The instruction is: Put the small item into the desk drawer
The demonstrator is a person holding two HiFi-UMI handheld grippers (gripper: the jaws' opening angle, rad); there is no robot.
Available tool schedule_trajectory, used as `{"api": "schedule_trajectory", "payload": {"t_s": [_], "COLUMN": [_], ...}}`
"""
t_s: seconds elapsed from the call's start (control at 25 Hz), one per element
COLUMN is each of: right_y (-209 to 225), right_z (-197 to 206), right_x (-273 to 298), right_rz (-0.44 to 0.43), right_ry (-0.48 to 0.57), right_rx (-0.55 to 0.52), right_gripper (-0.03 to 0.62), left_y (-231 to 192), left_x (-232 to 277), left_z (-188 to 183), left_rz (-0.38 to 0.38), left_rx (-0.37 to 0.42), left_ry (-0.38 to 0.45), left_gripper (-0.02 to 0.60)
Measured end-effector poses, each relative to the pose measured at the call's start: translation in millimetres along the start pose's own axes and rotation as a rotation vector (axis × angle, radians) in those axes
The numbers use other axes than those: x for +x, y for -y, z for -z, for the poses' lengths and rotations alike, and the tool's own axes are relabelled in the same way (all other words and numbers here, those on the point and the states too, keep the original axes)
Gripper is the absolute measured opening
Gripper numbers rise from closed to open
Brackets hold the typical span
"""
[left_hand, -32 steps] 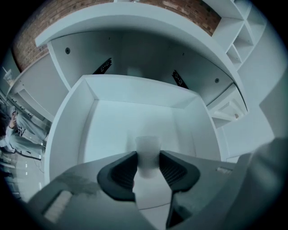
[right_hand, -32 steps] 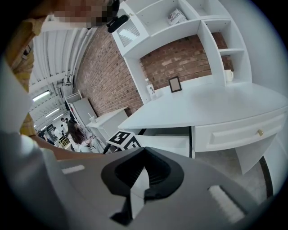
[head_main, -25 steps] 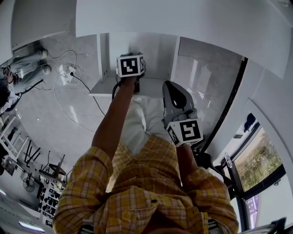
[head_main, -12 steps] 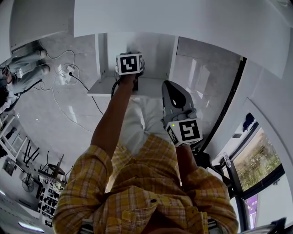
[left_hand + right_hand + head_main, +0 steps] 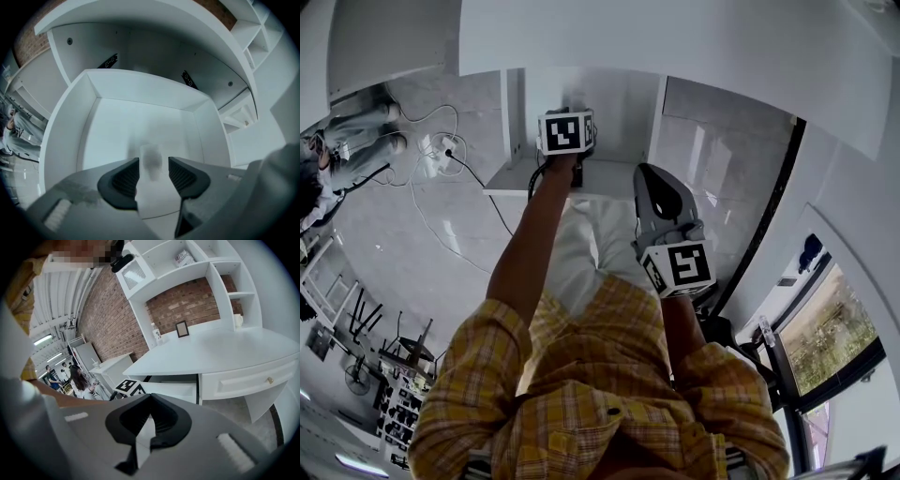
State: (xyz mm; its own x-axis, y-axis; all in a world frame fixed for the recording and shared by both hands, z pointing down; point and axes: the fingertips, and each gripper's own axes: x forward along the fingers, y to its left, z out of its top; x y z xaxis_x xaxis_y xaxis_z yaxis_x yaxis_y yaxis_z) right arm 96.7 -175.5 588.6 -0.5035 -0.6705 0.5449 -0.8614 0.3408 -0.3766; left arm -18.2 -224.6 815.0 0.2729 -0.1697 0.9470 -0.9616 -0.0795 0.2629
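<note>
The left gripper (image 5: 153, 172) is opening its jaws above the open drawer (image 5: 140, 89). The small item (image 5: 151, 158), a pale blurred shape, is showing in the gap between the pads near the bottom centre of the left gripper view, with neither pad visibly pressing on it and the drawer's white floor lying beneath. The right gripper (image 5: 150, 401) is keeping its tips pressed together. Its view is taking in what the others are missing: the worktop (image 5: 220, 350) at centre right carrying a picture frame (image 5: 182, 328) and a bottle (image 5: 154, 332), and a closed drawer (image 5: 248, 380) below. The head view is showing a cable (image 5: 473, 178) on the floor at upper left.
</note>
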Motion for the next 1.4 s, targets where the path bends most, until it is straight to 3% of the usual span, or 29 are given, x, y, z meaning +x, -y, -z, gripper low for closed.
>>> {"api": "schedule_trajectory", "payload": {"t_s": [0.6,1.4], "right_y": [-36.2,-109.5], "right_z": [-34.2,-77.9], "right_x": [-39.2,-104.3], "right_rz": [0.02,0.047], "right_ry": [0.088,0.198], "right_rx": [-0.068,-0.144], "right_gripper": [-0.002,-0.002], "left_y": [27.1,63.2], "left_x": [-98.5,-286.3], "left_z": [-19.9,-12.1], "left_rz": [0.07,0.175], "left_rx": [0.055,0.086], "left_ry": [0.172,0.481], "left_gripper": [0.192,0.091]}}
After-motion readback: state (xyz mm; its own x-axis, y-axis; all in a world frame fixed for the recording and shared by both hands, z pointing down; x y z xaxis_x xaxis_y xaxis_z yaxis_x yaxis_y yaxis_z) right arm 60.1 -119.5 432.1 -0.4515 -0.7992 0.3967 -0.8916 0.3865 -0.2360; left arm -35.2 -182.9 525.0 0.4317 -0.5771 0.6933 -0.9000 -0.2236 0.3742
